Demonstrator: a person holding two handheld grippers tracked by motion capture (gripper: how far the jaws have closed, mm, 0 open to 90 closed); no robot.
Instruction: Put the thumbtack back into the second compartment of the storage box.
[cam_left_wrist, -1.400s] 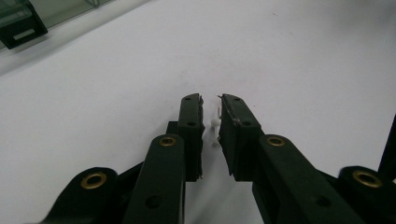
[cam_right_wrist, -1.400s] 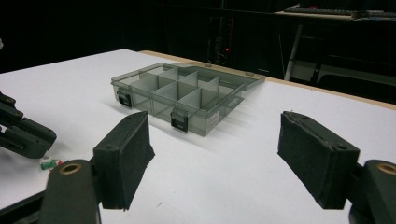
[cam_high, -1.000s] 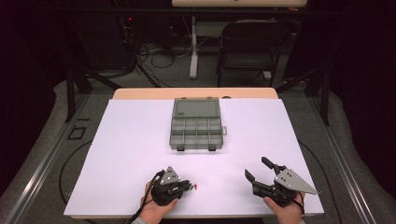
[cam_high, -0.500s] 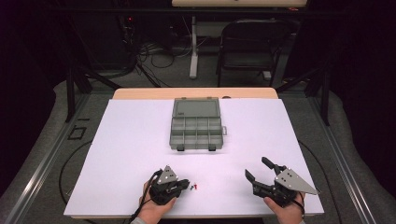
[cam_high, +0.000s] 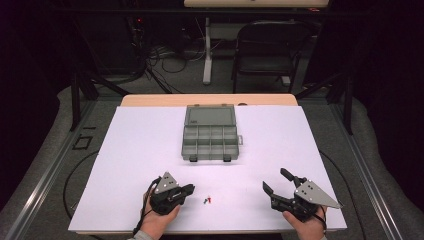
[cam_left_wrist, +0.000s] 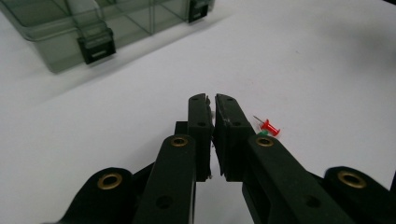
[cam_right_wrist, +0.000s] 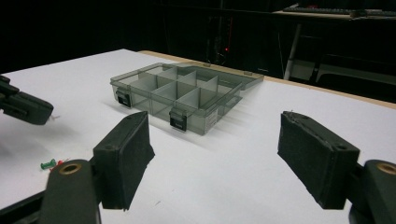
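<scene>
Near 6 o'clock on the worktop (cam_high: 125, 150) — red pushpin (cam_left_wrist: 269, 126) and green pushpin (cam_high: 205, 202), side by side, just beside the left tongs (cam_high: 191, 189) at roughly 4 o'clock. Left tongs pressed together, way nearer than the spread, empty right tongs (cam_high: 274, 179). Organizer box (cam_high: 210, 142) up at 12 o'clock.

Right gripper (cam_right_wrist: 215, 158) jaws wide apart, nothing between them, low over white table (cam_right_wrist: 243, 186). Ahead: open grey compartment box (cam_right_wrist: 182, 93), lid laid back, two black latches on near wall. Far left: left gripper (cam_right_wrist: 25, 108) tip, closed, possibly pinching something thin. Green pushpin (cam_right_wrist: 47, 164) and red pushpin (cam_right_wrist: 60, 163) lie side by side below it.
</scene>
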